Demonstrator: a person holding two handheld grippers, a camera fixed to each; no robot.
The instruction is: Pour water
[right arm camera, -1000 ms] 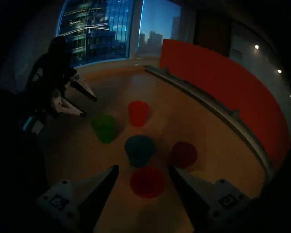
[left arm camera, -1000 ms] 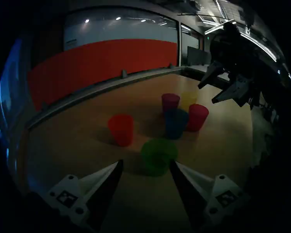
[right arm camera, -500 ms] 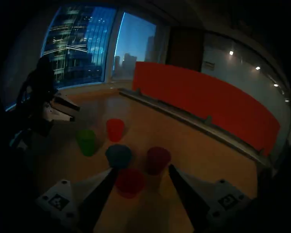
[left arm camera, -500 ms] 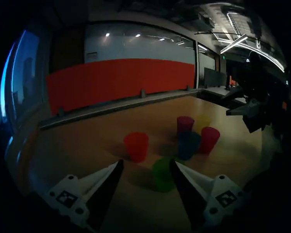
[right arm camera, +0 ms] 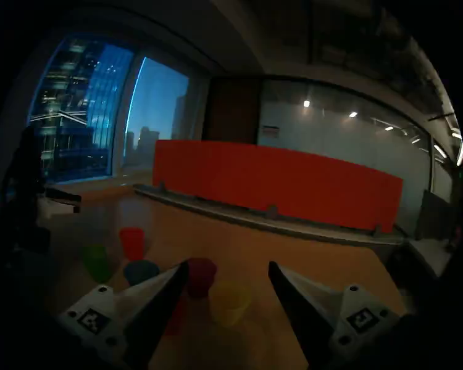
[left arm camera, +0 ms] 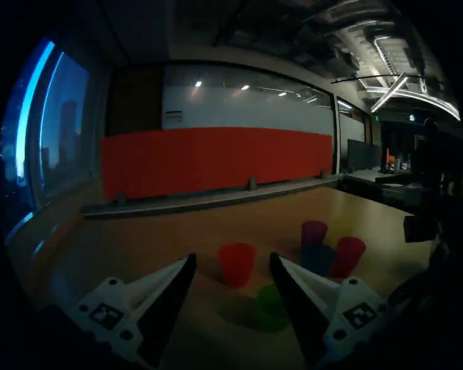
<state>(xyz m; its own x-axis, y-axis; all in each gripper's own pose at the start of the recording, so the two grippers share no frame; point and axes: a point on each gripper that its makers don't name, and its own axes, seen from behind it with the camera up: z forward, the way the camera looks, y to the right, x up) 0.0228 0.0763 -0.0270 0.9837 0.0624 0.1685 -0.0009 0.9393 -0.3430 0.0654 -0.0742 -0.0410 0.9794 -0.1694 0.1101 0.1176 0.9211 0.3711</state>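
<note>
Shows the left gripper [left arm camera: 231, 256] with fingers spread apart, clamped on nothing; likewise the right gripper [right arm camera: 227, 265], held wide and empty. Places the cups in a loose cluster on the wooden table [left arm camera: 139, 246], low in both views, just past the fingertips. Look like thin plastic tumblers: light, a little springy in the wall, smooth enough to slide, and easily tipped or buckled by a hard squeeze. Heavier and sloshy if filled, though cannot tell the full one from the empties in this gloom. Probably best taken across the side wall at about mid-height, fingers on opposite sides, pressed gently and kept upright until over the receiving cup. From the left gripper view, puts the green cup [left arm camera: 271, 306] nearest, at 6 o'clock of the cluster, the red cup [left arm camera: 236, 264] at 11 o'clock of it between the fingertips, and the blue cup [left arm camera: 318, 259], purple cup [left arm camera: 314, 232] and pink-red cup [left arm camera: 349, 256] bunched at 2 o'clock. From the right gripper view, brings out a yellow cup [right arm camera: 228, 302] plainly between the fingers, the purple cup at 11 o'clock of it. Adds the window [right arm camera: 102, 111] with lit towers at 10 o'clock, and the left gripper far off beneath it.
</note>
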